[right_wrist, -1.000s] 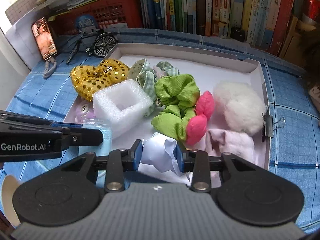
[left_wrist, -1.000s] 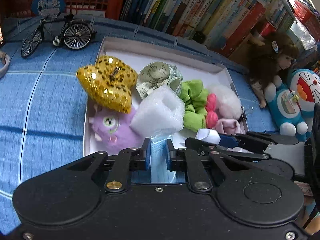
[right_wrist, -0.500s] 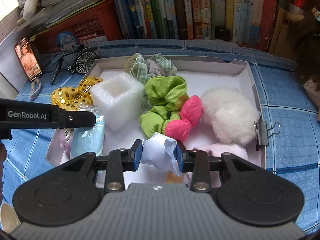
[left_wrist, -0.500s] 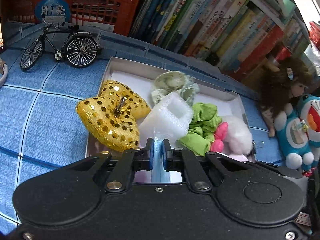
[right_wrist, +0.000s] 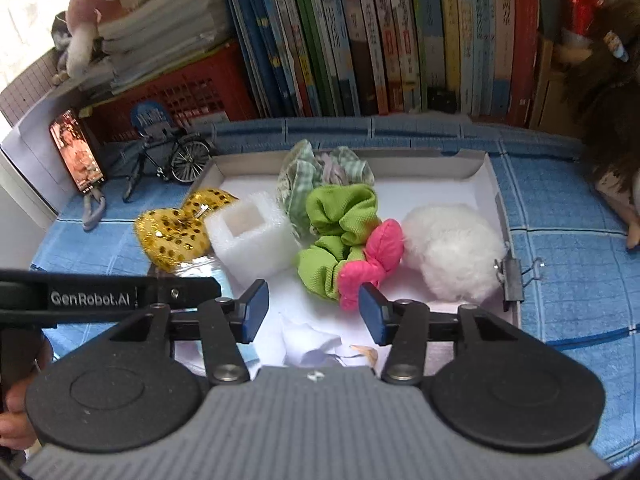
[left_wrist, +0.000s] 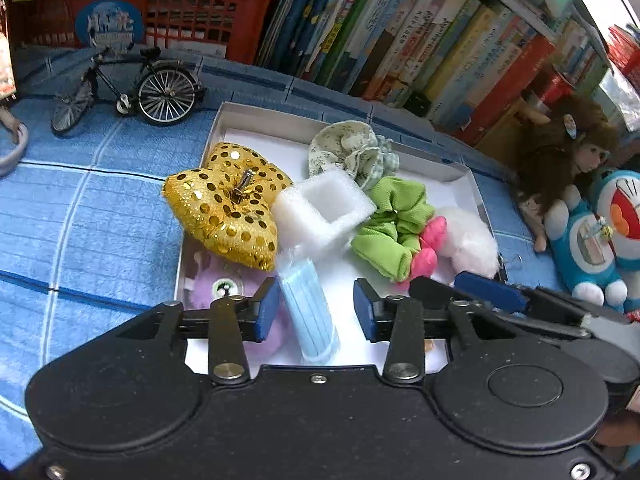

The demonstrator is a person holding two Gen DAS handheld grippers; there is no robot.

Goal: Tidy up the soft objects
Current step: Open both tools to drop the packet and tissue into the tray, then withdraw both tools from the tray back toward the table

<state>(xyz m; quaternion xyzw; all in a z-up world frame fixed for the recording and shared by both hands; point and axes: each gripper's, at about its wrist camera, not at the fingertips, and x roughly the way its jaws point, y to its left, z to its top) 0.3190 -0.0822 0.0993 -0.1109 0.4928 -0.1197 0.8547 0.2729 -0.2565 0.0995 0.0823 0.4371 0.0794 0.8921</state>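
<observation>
The left gripper (left_wrist: 314,312) has its jaws opening, and a pale blue pleated face mask in a clear wrapper (left_wrist: 308,312) stands between its blue pads (left_wrist: 267,308) without either pad pressing it; the mask leans against the left pad and rests in the shallow white cardboard box (left_wrist: 460,168) on the blue checked cloth of the worktop (left_wrist: 80,220). The right gripper (right_wrist: 314,312) is also opening its jaws, and a crumpled white paper-like wad (right_wrist: 316,344) lies below and between its pads, loose on the box floor. Inside the box sit a gold sequinned bow-shaped cushion (left_wrist: 224,204), a white foam block with a square hollow (left_wrist: 324,210), a lime green fabric scrunchie (right_wrist: 340,232), a hot pink knotted fabric piece (right_wrist: 372,260), a fluffy white pompom (right_wrist: 452,252), a green-checked and floral scrunchie (left_wrist: 352,152) and a lilac plush toy with a big eye (left_wrist: 224,288), partly under the gold cushion. In the right wrist view the side of the left gripper reads "GenRobot.AI" (right_wrist: 90,299). A black binder clip (right_wrist: 514,280) grips the box's right wall. Behind stand a black model bicycle (left_wrist: 132,88), a red plastic crate with a round blue label whose writing is unclear (left_wrist: 110,26), and a row of upright books (right_wrist: 400,40) whose spine writing is too small to read.
</observation>
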